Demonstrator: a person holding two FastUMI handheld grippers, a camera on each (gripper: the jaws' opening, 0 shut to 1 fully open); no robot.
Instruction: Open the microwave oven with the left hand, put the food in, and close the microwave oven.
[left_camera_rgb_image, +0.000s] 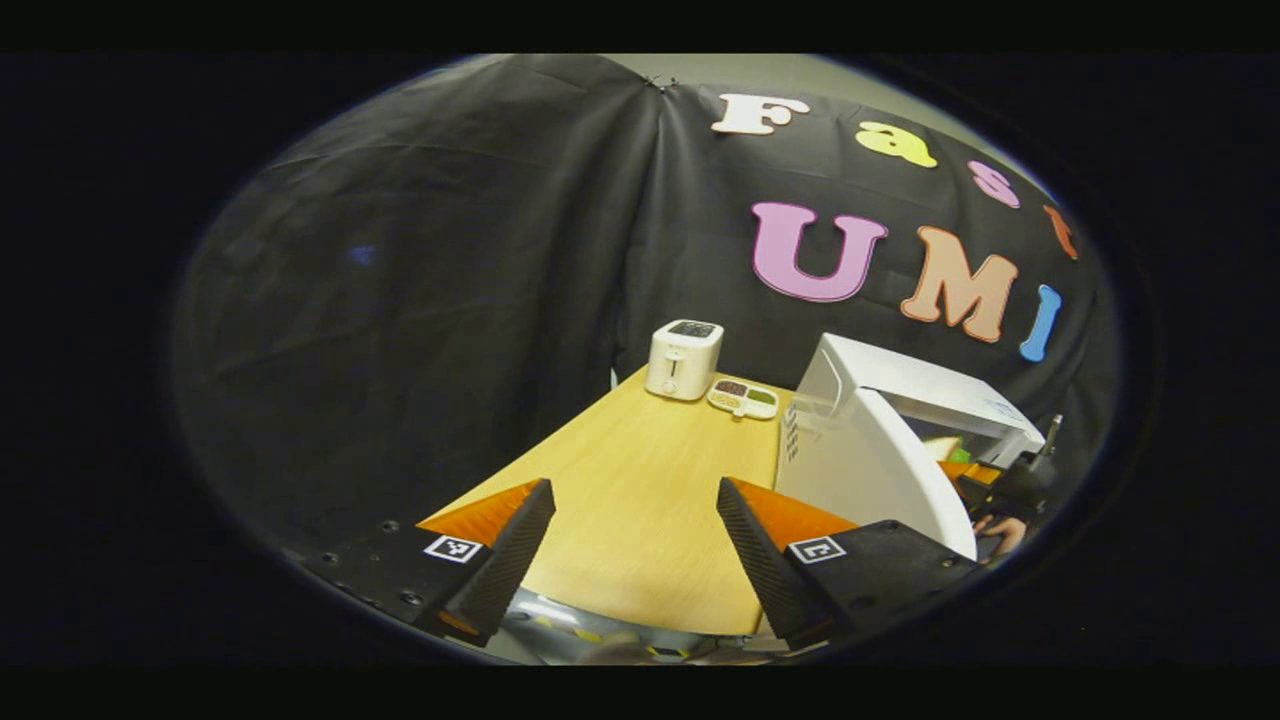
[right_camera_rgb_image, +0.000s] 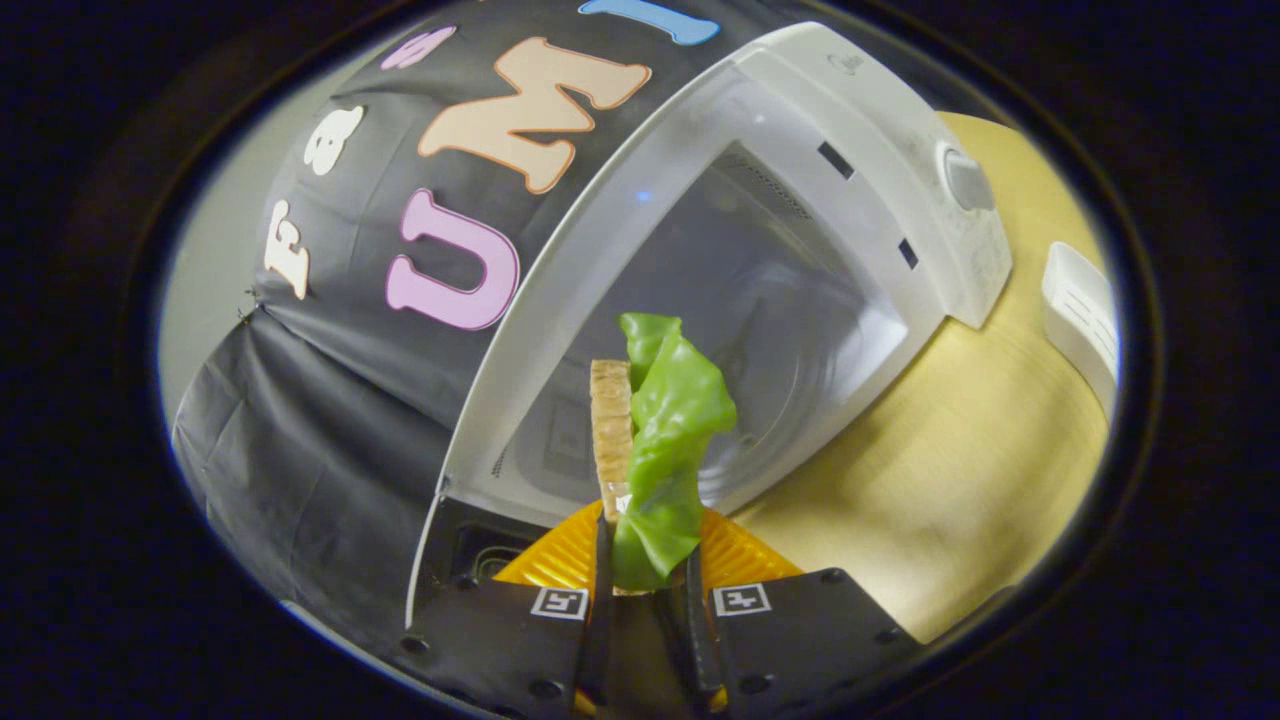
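Left gripper view: left gripper (left_camera_rgb_image: 636, 545) fingers apart, empty, above table (left_camera_rgb_image: 640, 480); microwave oven (left_camera_rgb_image: 905, 400) door (left_camera_rgb_image: 880, 470) open. Right gripper view: right gripper (right_camera_rgb_image: 647, 585) clamped on food (right_camera_rgb_image: 665, 440) before the open cavity; insertion step; next, advance food inside and release.

A black cloth wall (left_camera_rgb_image: 430, 280) hangs in soft folds around the booth, its two panels meeting at a seam behind the far end of a light wooden table (left_camera_rgb_image: 640, 500). Above the cloth a strip of pale wall (left_camera_rgb_image: 790, 72) shows, and in the right gripper view the same pale wall (right_camera_rgb_image: 215, 290) lies beside the cloth's edge. A white toaster (left_camera_rgb_image: 684, 358) stands at the table's far end, with a small divided dish (left_camera_rgb_image: 743, 398) just beside it.
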